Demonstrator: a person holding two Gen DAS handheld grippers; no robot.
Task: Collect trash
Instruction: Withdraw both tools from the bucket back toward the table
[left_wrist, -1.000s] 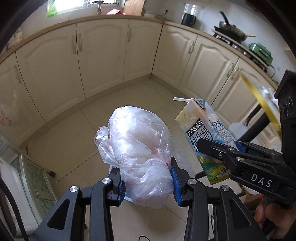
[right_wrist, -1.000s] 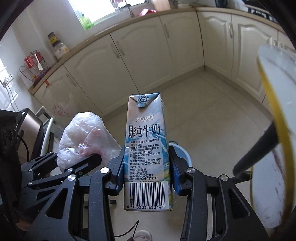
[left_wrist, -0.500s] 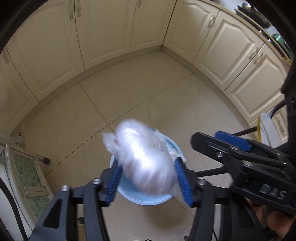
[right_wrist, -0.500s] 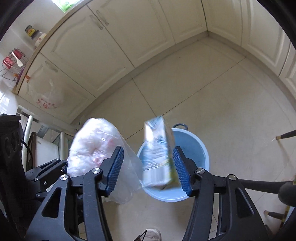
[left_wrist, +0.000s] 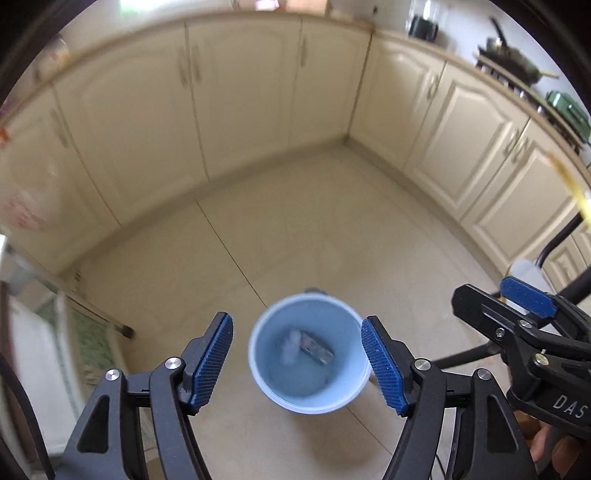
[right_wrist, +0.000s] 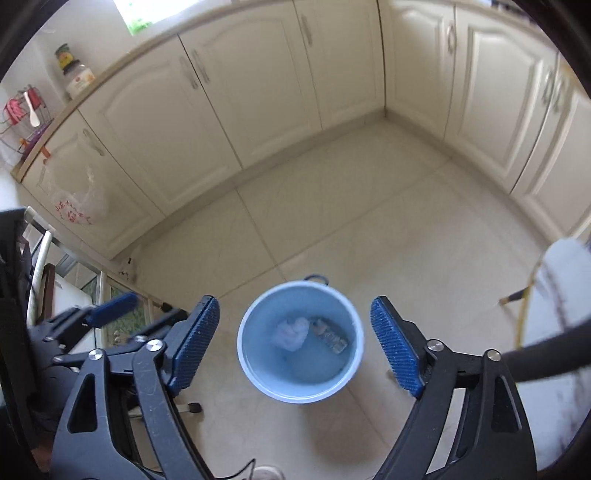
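Note:
A light blue bucket (left_wrist: 258, 373) (right_wrist: 255, 373) stands on the tiled floor below both grippers. At its bottom lie the crumpled clear plastic bag (left_wrist: 291, 345) (right_wrist: 291, 332) and the milk carton (left_wrist: 316, 349) (right_wrist: 330, 336), side by side. My left gripper (left_wrist: 297, 362) hangs above the bucket with its jaws opening and nothing between the blue pads. My right gripper (right_wrist: 295, 339) is also over the bucket, its jaws opening wide and empty. Each gripper shows at the edge of the other's view: the right one (left_wrist: 524, 321), the left one (right_wrist: 103, 321).
Cream cabinets (right_wrist: 229, 96) line the far walls around a corner. A glass-fronted low unit (left_wrist: 88, 332) stands at left. A yellow-rimmed round table (right_wrist: 554, 295) on dark legs is at right. A plastic bag (right_wrist: 77, 206) hangs on a cabinet door.
Both grippers opened. The plastic bag left the left gripper and the milk carton left the right one; both fell into the blue bucket.

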